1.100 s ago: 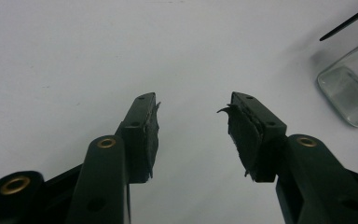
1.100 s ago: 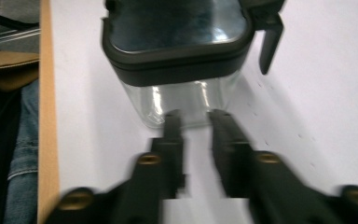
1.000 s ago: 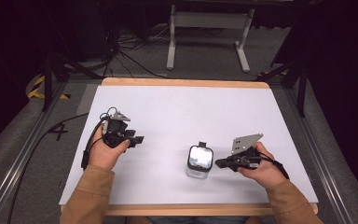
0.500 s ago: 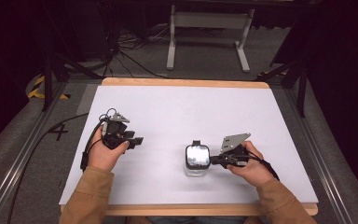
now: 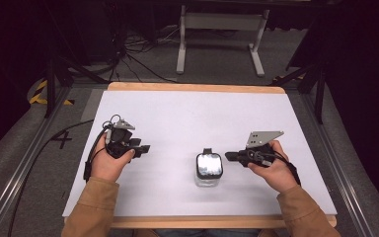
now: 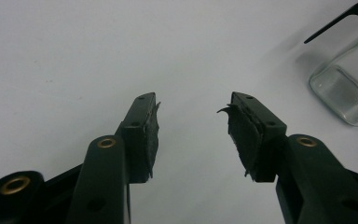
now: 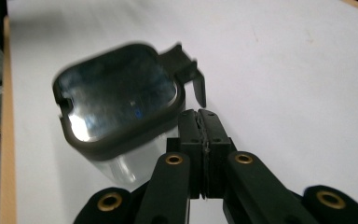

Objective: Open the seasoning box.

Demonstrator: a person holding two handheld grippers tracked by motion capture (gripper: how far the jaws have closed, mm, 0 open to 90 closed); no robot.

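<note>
Your right gripper (image 5: 229,156) has its jaws pressed together w/ nothing between, tips just beside the clear square glass jar with black-rimmed lid (image 5: 208,169), which stands mid-front on the white table (image 5: 187,118). Your left gripper (image 5: 145,147) is well apart from it, jaws spread, over bare tabletop.
</note>
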